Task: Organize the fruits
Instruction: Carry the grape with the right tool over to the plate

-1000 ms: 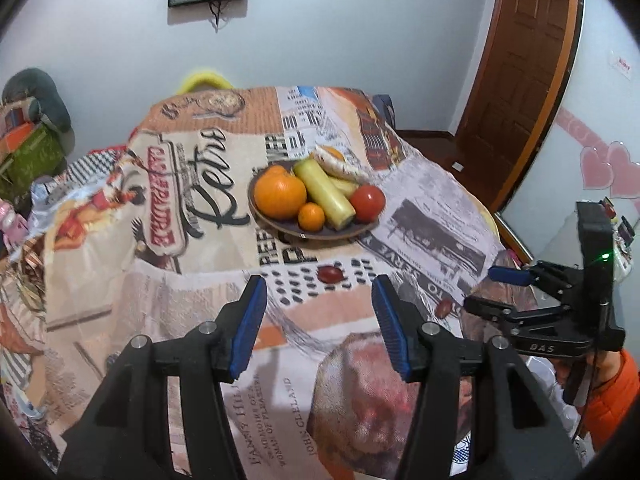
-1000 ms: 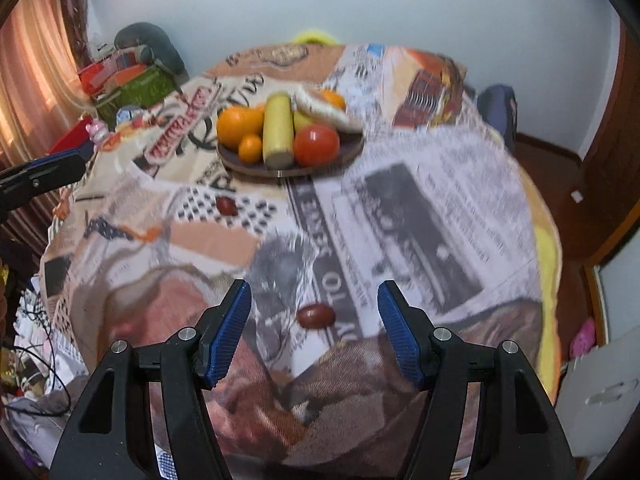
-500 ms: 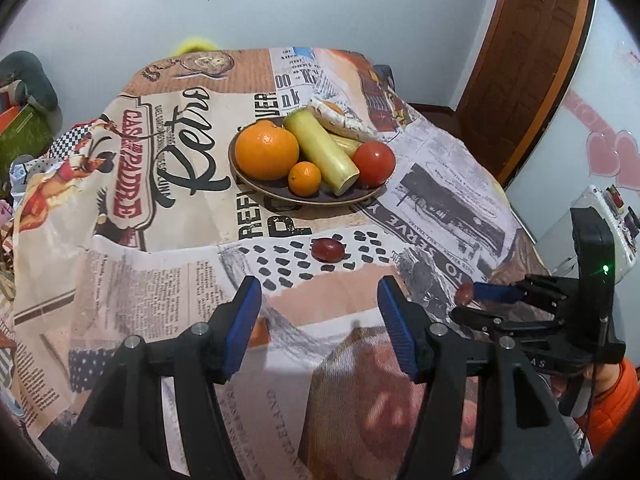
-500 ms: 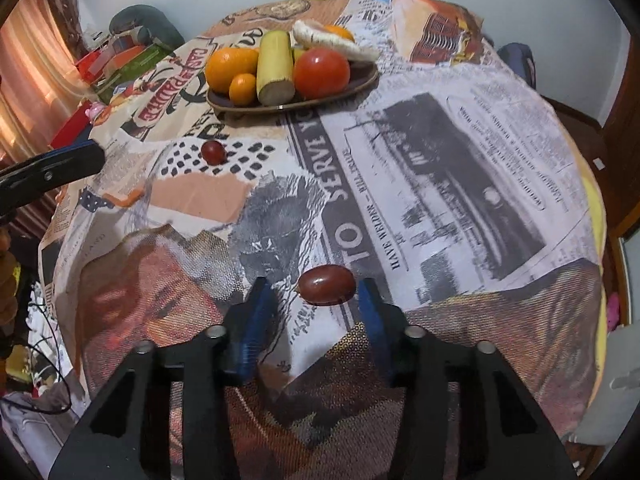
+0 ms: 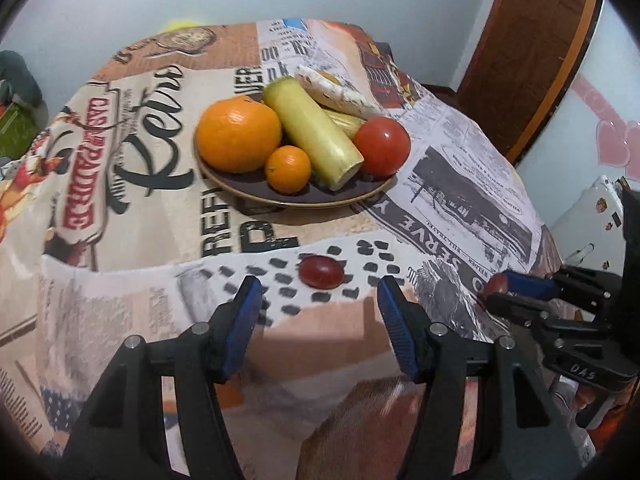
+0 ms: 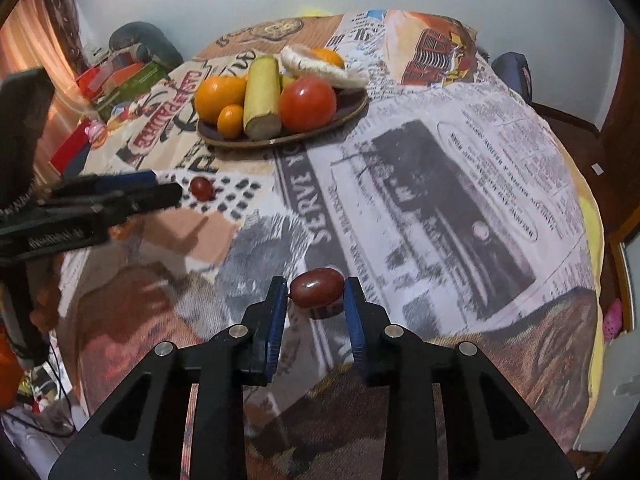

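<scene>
Grapes lay loose on the tablecloth (image 6: 460,208). The right gripper (image 6: 316,294) clasped one grape (image 6: 317,293) — pickup step; next, the plate (image 6: 352,114). The left gripper (image 5: 320,300) gaped before another grape (image 5: 322,272).

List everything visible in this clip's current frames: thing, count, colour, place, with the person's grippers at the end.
Plate: 1, dark brown, middle of the table.
Oranges: 3; a large one and a small one at the plate's front, another at the back.
Gourd: 1, pale green, lying across the plate.
Tomato: 1, red, right side of the plate.
White roll: 1, back of the plate.
Grapes: 2, dark red; one on the cloth ahead of the left gripper, one between the right gripper's fingers.
Tablecloth: 1, newspaper print, covers the table.
Door: 1, brown, right.
Left gripper: black with blue pads, open.
Right gripper: same colours, closed on a grape.
</scene>
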A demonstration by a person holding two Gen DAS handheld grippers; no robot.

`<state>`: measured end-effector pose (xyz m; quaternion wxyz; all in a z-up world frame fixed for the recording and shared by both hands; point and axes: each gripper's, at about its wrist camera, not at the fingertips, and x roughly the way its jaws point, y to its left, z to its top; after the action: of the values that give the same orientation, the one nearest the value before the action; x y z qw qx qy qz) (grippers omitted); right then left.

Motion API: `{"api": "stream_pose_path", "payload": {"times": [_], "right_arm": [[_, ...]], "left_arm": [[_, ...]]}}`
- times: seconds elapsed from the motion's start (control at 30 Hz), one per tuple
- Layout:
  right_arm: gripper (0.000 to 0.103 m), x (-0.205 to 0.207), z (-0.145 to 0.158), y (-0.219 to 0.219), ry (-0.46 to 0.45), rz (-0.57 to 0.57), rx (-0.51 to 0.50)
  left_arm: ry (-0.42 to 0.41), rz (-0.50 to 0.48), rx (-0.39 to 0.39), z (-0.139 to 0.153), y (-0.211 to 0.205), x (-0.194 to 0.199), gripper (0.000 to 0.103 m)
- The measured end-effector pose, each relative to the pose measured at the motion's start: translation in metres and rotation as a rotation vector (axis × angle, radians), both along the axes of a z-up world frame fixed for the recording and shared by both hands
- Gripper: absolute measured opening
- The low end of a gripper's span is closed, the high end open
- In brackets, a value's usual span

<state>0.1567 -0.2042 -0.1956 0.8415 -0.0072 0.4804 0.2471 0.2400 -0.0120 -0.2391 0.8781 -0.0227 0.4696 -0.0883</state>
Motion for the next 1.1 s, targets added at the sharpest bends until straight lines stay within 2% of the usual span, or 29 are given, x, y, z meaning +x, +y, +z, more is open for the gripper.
{"api": "stream_pose_path", "payload": {"times": [0.1, 0.2, 0.3, 0.37, 0.57, 0.9, 1.1], "right_arm": [[0.027, 0.007, 0.002, 0.0, -0.005, -0.003, 0.013], [0.027, 0.01, 0.002, 0.001, -0.006, 0.0, 0.024], [0.027, 0.012, 0.003, 0.005, -0.018, 0.01, 0.017], [0.027, 0.014, 0.003, 0.008, -0.021, 0.019, 0.02], [0.027, 0.023, 0.011, 0.017, -0.045, 0.034, 0.035], [0.027, 0.047, 0.031, 0.039, -0.111, 0.06, 0.058], [0.027, 0.064, 0.044, 0.051, -0.156, 0.072, 0.077]], "left_arm": [[0.025, -0.007, -0.013, -0.009, -0.002, 0.011, 0.057], [0.054, -0.005, -0.018, -0.018, -0.002, 0.022, 0.047], [0.045, -0.005, -0.015, -0.019, -0.002, 0.024, 0.042], [0.047, -0.009, -0.015, -0.02, -0.002, 0.024, 0.029], [0.04, 0.0, -0.042, -0.014, 0.006, 0.021, 0.028], [-0.061, 0.05, -0.013, 0.021, 0.03, 0.025, 0.028], [-0.095, 0.067, -0.001, 0.032, 0.042, 0.034, 0.028]]}}
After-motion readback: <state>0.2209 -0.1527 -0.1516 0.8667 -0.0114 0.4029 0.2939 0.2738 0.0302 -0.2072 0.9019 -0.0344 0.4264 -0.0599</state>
